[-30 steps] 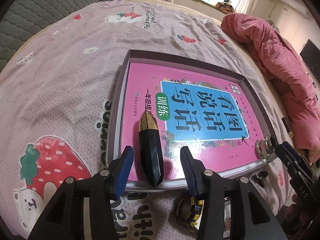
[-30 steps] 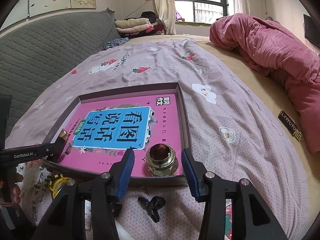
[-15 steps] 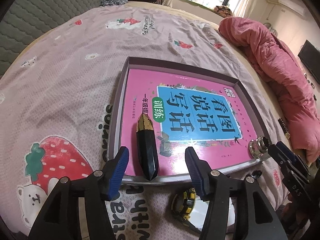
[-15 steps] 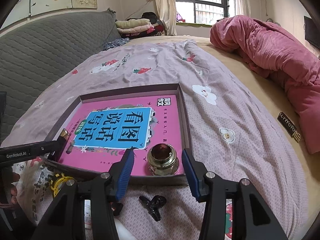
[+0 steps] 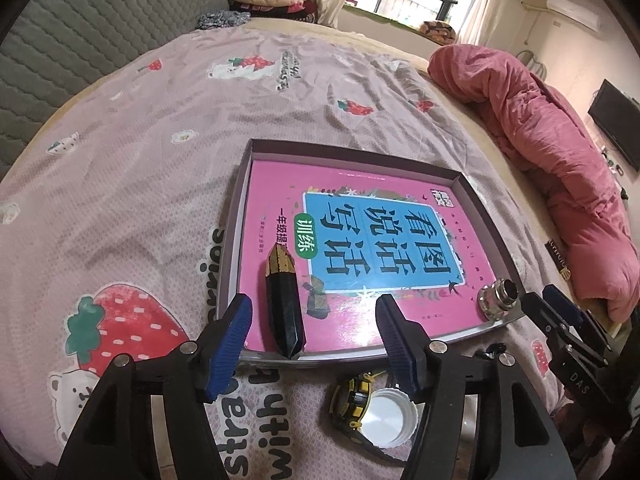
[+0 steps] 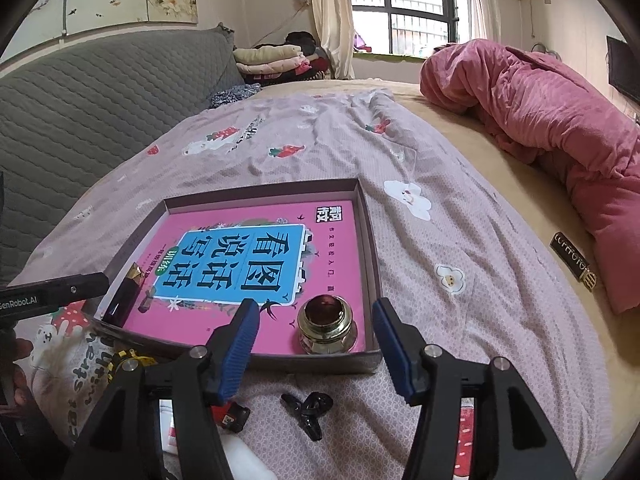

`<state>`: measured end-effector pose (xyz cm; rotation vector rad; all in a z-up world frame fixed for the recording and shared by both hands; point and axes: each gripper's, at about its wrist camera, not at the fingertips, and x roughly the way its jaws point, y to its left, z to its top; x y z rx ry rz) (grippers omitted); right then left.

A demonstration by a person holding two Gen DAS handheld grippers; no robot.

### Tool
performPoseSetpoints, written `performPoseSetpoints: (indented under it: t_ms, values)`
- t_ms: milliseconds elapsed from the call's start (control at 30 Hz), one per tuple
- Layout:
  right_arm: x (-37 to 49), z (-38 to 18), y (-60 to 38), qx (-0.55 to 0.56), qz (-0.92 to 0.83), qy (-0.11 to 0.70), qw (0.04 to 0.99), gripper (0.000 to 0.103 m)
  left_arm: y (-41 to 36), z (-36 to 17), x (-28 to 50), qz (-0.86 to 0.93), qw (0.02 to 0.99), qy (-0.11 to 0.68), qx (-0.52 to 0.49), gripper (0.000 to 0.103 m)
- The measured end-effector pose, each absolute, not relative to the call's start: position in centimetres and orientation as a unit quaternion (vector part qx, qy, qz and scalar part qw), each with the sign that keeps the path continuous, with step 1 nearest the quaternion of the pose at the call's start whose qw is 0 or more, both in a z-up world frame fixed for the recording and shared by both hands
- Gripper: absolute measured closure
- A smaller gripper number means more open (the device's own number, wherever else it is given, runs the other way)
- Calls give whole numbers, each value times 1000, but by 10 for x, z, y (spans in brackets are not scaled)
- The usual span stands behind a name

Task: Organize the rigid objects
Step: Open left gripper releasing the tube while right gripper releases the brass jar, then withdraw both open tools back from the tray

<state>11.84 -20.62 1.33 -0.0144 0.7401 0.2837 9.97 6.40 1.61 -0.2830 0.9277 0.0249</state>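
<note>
We see the left gripper point(image 5: 314, 334) with its blue jaws spread apart; they have just been opening, and nothing is clamped. Between them, closer to the left pad, lies a dark faceted crystal point(image 5: 283, 304). Its long axis runs from 6 to 12 o'clock in the left wrist view, gold-capped end at 12, pointed dark tip at 6 on the near rim of the shallow box point(image 5: 236, 236). The crystal rests on a pink book point(image 5: 360, 184) that fills the box.

The right gripper point(image 6: 314, 338) also stands apart, its jaws just widened, holding nothing. A brass flanged nut point(image 6: 327, 323) sits upright between its fingertips, in the box's near right corner, touching neither pad.

Outward, toward 6 o'clock on the strawberry-print bedspread point(image 5: 132, 148), lie a yellow-and-black tape measure point(image 5: 352, 398), a white cap point(image 5: 386, 416), a small black clip point(image 6: 309, 407) and a red lighter point(image 6: 230, 416).
</note>
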Motion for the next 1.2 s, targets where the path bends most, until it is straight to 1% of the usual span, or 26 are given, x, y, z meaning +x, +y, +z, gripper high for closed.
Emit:
performPoseSetpoints:
  t_ms: [133,833,1200]
  values:
    - [116,17,-206,-8,140,356,924,45,63,20,96,12,887,442,-135,31]
    - [98,40,-212,-14,138,324,936,43,54,48,77,0,897,423,-125,29]
    - [83,46,-209,-25,158,321,934,43,48,49,65,-8,894,430,-121,29]
